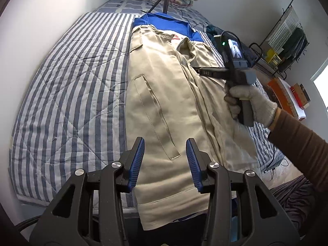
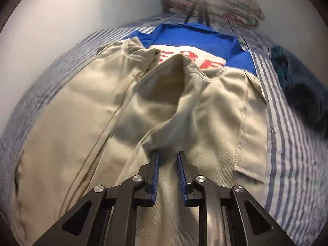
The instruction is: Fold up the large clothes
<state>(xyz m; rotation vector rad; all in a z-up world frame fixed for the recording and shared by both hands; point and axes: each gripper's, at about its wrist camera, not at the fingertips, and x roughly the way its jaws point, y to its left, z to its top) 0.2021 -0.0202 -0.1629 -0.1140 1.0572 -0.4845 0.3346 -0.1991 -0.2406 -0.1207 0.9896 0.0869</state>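
Though the beige jacket ahead of the fingers lies on the bed with one side folded inward, more folds remain; left gripper half-spread, right gripper narrow, both empty.

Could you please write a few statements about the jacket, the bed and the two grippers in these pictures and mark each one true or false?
1. The beige jacket lies on a striped quilt. True.
2. The left gripper is clamped on the jacket's hem. False: its jaws stand apart with nothing pinched between them.
3. The jacket has a blue collar. True.
4. The right gripper grips a sock. False: its jaws are slightly apart above the jacket's fabric, holding nothing.
5. A gloved hand holds the right gripper's handle. True.
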